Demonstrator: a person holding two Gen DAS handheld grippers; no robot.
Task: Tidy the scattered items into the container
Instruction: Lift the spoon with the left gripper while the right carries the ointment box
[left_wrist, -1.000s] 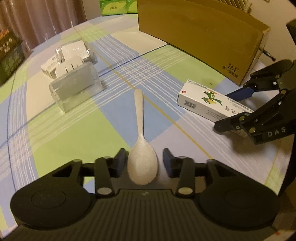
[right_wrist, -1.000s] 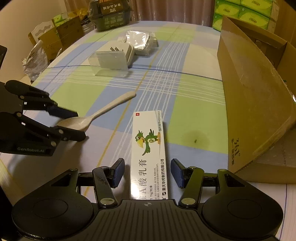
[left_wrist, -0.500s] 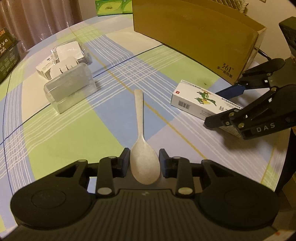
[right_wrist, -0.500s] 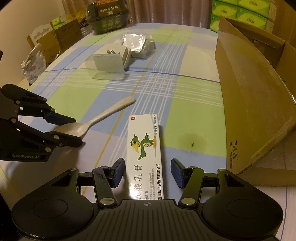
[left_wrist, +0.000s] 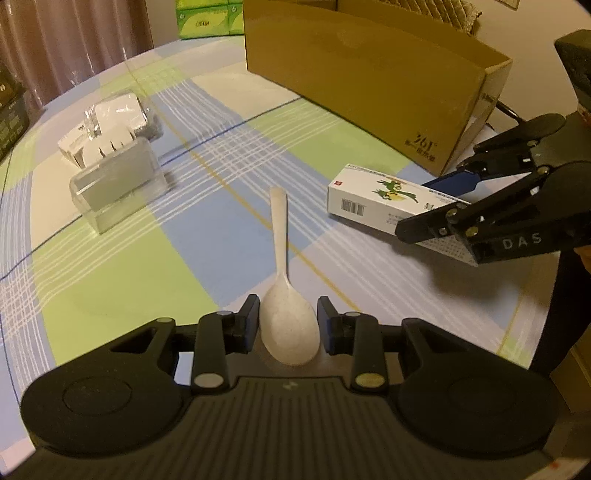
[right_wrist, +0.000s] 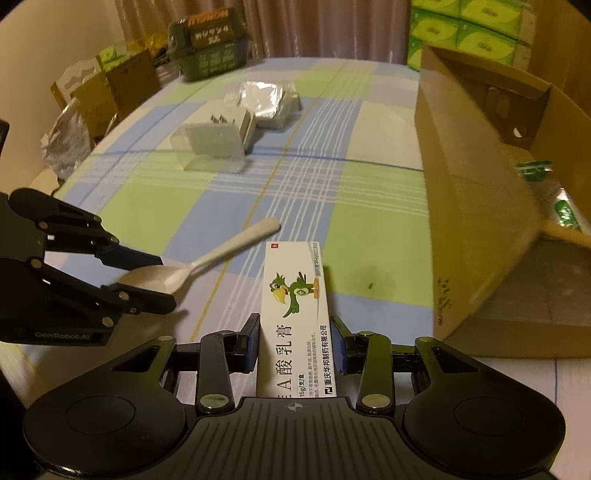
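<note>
Here the left gripper (left_wrist: 288, 319) clamps the white spoon (left_wrist: 282, 291) by its bowl, handle pointing straight ahead over the checked tablecloth (left_wrist: 110, 266). The right gripper (right_wrist: 295, 343) clamps the ointment box (right_wrist: 295, 306) lengthwise, its long axis pointing forward, beside the cardboard box (right_wrist: 476, 229).

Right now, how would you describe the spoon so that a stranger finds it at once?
Start at the big cardboard box on the checked tablecloth. In front of it lies a white ointment carton; beside that lies the spoon. It is the only long, pale, speckled thing, its bowl between the left gripper jaws.
</note>
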